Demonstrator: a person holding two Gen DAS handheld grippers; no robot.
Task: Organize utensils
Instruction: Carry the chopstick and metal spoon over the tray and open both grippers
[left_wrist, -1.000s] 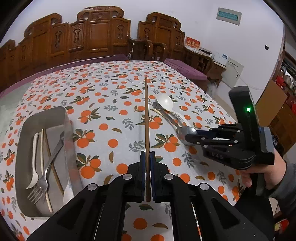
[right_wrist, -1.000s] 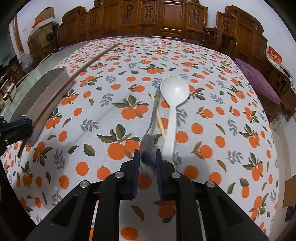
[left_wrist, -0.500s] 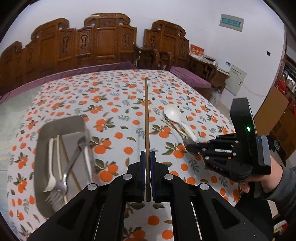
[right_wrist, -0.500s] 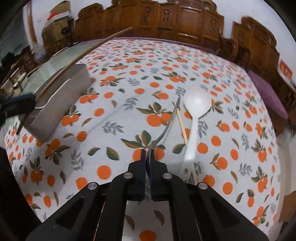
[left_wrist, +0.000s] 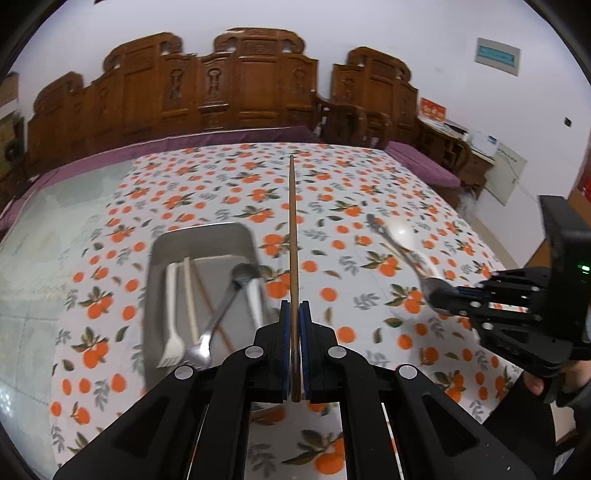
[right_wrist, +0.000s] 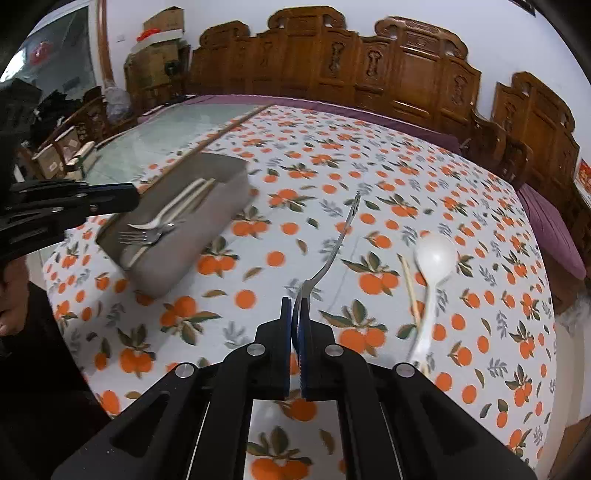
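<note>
Carrying two utensils at once. Left gripper clenched on a wooden chopstick, stick jutting far past the jaws. Right gripper clenched on the bowl of a metal spoon, handle pointing away, lifted off the tablecloth. Metal tray sits left, holding forks and chopsticks. White spoon and a loose chopstick lie at the right, not yet collected. Risks: long chopstick could catch the tray's rim; spoon, pinched at its curved bowl, could pivot or slip; grippers may collide over the tray.

Home dining room, carved wooden chairs along the wall, table in orange-print cloth, stacked cardboard boxes in a corner
</note>
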